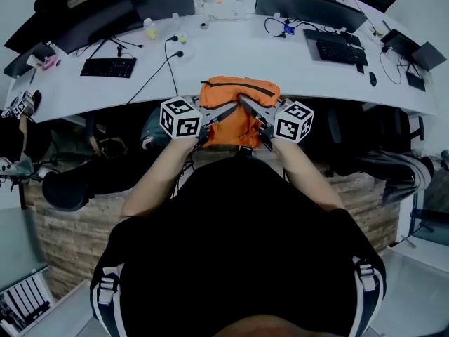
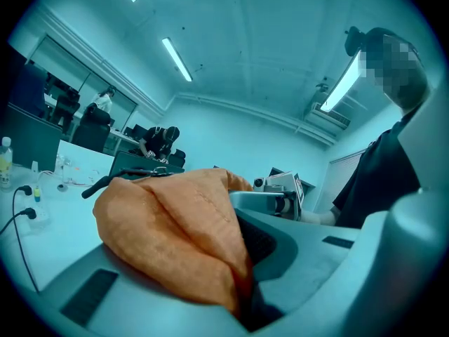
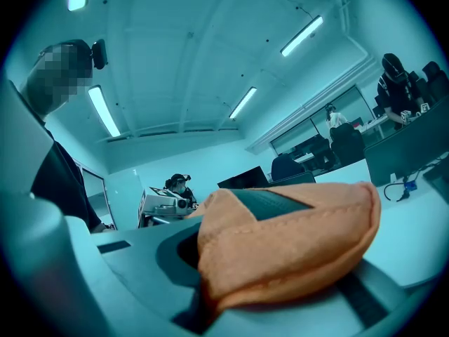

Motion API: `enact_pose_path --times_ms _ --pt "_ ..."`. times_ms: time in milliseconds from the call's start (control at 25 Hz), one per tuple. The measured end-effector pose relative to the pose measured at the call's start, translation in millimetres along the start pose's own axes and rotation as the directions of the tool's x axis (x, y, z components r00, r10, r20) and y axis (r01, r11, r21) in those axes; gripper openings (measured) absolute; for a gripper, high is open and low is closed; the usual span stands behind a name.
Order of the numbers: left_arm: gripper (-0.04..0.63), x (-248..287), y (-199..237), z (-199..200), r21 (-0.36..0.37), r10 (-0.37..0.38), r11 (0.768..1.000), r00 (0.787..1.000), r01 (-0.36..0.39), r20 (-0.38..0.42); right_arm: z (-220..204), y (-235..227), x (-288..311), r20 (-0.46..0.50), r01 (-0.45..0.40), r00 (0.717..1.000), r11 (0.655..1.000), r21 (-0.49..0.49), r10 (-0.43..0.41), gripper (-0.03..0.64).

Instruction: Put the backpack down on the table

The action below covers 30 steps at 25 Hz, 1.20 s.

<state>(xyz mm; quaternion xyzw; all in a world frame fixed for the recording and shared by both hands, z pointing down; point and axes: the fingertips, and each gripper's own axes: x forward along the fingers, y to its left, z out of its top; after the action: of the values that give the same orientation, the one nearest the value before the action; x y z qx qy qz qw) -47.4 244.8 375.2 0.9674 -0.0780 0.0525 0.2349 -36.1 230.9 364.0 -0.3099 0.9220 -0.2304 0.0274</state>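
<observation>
An orange backpack (image 1: 235, 107) with a black zip hangs at the near edge of the long white table (image 1: 231, 51), in front of the person's chest. My left gripper (image 1: 223, 112) is shut on its left side, and orange fabric (image 2: 175, 237) bulges out of the jaws in the left gripper view. On the bag's right side my right gripper (image 1: 247, 105) is shut, pinching an orange fold (image 3: 280, 251) with a dark panel on top. Both grippers point roughly level toward the table. The bag's lower part is hidden behind the grippers and the person's body.
The table carries black keyboards (image 1: 108, 67) (image 1: 342, 52), monitors (image 1: 309, 7), cables (image 1: 158, 65) and small bottles (image 1: 149, 28). Dark office chairs (image 1: 70, 181) stand under its near edge. Other people sit at desks in the background (image 2: 160, 143).
</observation>
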Motion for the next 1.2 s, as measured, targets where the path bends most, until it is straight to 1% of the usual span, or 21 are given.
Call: enact_pose_path --times_ms 160,400,600,680,840,1200 --pt "0.075 3 5 5 -0.006 0.006 1.000 1.000 -0.006 0.003 5 -5 3 -0.002 -0.004 1.000 1.000 -0.003 0.004 0.046" --pt "0.074 11 17 2 -0.015 0.005 1.000 1.000 -0.005 -0.016 2 -20 3 -0.003 -0.021 1.000 1.000 0.017 0.021 0.046" --pt "0.074 23 29 7 -0.022 0.000 1.000 1.000 -0.001 -0.025 8 -38 3 -0.002 -0.042 0.999 0.999 0.025 0.042 0.046" --pt "0.074 28 35 8 -0.014 -0.003 1.000 0.999 0.002 -0.034 9 -45 4 -0.005 -0.047 0.999 0.998 0.032 0.047 0.046" --pt "0.072 39 45 8 0.012 -0.003 1.000 0.999 0.003 -0.050 10 -61 4 -0.003 -0.058 0.998 0.997 0.058 0.059 0.046" --pt "0.069 59 70 8 -0.015 -0.013 1.000 0.998 0.012 -0.064 11 -96 8 -0.008 -0.071 0.997 0.990 0.118 0.073 0.046"
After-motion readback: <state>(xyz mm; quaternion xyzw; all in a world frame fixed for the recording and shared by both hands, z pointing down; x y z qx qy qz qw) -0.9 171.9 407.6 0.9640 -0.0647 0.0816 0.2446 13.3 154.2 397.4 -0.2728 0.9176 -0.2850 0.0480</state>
